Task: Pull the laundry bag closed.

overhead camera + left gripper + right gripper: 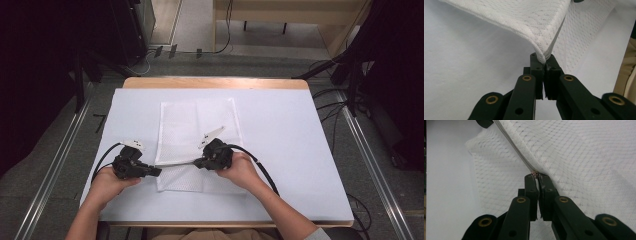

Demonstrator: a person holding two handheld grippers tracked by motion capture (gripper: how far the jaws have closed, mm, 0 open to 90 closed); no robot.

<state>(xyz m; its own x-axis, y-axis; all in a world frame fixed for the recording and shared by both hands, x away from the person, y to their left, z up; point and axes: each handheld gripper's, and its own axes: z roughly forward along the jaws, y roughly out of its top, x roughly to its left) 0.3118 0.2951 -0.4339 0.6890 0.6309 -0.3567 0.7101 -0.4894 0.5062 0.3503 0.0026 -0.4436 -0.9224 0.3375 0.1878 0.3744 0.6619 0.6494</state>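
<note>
A white mesh bag (197, 125) lies flat on the white-covered table (285, 140). A grey zipper (177, 163) crosses it near its front end. My left gripper (159, 171) is shut on the bag's left edge (541, 53) at the zipper's end and lifts the fabric there. My right gripper (196, 163) is shut on the small metal zipper pull (535, 173); the closed zipper (514, 147) runs away from it towards the left gripper's tip (484, 122). The two grippers face each other along the zipper, a short stretch apart.
The table's wooden back edge (215, 82) shows beyond the white cover. Black cables (260, 167) trail from both grippers. Metal rails (55, 165) and dark stands (350, 65) flank the table on the floor.
</note>
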